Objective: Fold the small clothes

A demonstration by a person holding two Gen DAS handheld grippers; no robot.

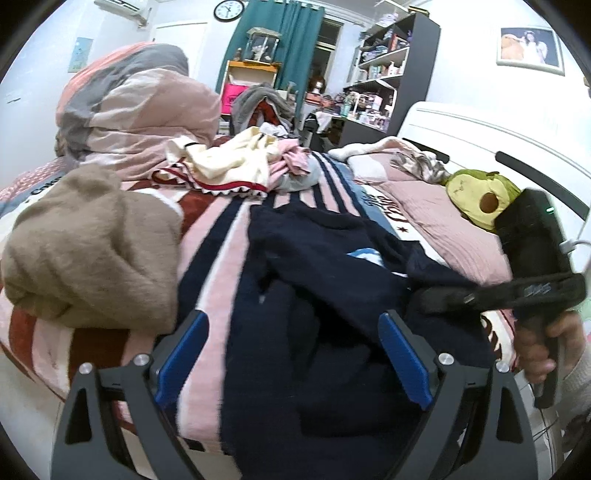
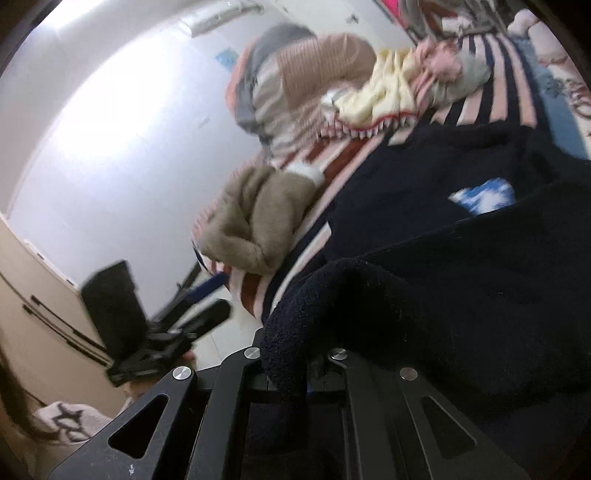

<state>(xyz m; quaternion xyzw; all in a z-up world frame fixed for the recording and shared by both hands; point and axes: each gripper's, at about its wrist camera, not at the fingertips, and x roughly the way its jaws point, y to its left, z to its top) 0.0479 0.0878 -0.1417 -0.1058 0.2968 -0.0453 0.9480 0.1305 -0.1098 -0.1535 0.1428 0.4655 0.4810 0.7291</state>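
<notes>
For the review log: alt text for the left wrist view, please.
The left tool hangs open over a dark navy garment spread on a pink striped blanket. A folded tan fleece lies left; the right tool meets the garment's right edge.

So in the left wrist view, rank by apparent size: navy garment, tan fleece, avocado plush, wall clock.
1. Navy garment, though it lies nearest the camera, which inflates it.
2. Tan fleece, also near.
3. Avocado plush, partly hidden by the right gripper.
4. Wall clock, far off, so its true size is unsure.
</notes>
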